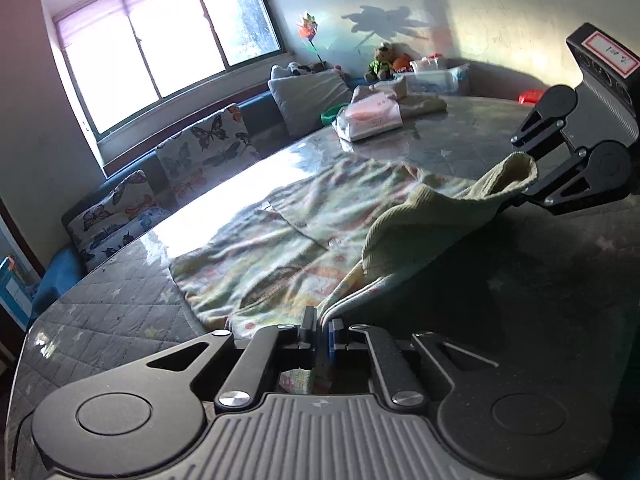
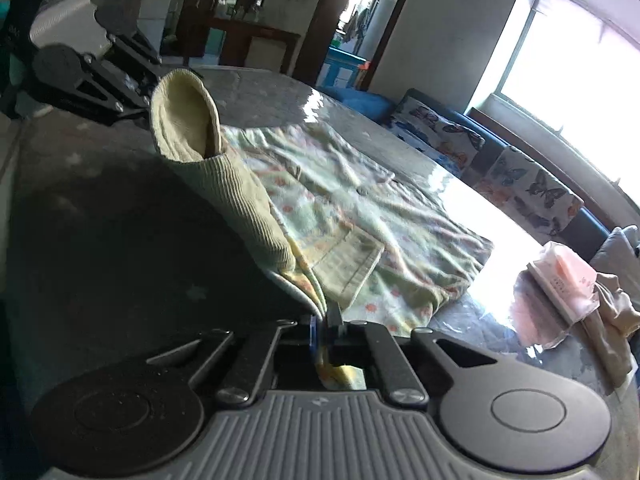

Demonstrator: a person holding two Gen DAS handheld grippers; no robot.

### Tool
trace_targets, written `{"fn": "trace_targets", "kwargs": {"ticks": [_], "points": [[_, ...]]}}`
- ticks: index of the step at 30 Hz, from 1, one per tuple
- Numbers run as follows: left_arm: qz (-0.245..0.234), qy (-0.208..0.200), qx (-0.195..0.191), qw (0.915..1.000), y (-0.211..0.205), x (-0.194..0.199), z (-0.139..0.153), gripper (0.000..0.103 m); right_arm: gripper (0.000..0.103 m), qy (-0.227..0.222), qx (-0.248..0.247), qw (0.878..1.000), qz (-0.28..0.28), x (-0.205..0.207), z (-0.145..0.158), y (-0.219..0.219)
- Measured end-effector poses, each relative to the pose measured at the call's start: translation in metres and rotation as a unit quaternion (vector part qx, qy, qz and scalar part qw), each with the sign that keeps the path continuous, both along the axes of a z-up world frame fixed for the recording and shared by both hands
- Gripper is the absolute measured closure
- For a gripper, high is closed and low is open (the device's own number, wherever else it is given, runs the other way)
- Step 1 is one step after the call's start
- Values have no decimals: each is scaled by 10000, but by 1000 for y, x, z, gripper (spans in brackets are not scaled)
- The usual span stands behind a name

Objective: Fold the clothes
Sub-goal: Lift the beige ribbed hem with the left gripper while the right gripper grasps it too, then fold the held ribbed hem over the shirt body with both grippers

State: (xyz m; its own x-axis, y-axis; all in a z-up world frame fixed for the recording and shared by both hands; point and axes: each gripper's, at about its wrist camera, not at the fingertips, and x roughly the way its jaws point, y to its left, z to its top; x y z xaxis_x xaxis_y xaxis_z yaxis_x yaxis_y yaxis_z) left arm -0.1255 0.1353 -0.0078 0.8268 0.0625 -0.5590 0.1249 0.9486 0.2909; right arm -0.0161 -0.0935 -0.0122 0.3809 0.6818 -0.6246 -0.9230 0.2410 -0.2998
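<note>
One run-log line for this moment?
left gripper: shut on pale printed garment | right gripper: shut on garment | ribbed hem lifted off grey quilted table

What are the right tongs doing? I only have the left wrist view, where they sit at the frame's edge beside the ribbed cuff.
Observer: The right tongs are shut on the edge of the printed garment, just below the ribbed cuff.
Operator: Is the cloth properly between the pads, or just nipped?
Observer: It's properly in. A yellow strip of the garment pokes out behind the pads, toward the handle.
Operator: What lies beyond the table on that side?
Observer: A dark wooden doorway stands past the far rim of the table, with a blue cabinet visible through it.
</note>
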Motion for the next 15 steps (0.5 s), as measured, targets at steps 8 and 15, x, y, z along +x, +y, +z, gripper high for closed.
{"fn": "trace_targets", "kwargs": {"ticks": [8,15], "points": [[64,-167,-551,9983,-7,-65,35,97,100,706,-122,9959,547,-39,50,-26],[147,-311,-899,9954,-6,-88,57,97,100,1112,-202,9915,638,-46,84,-30]]}}
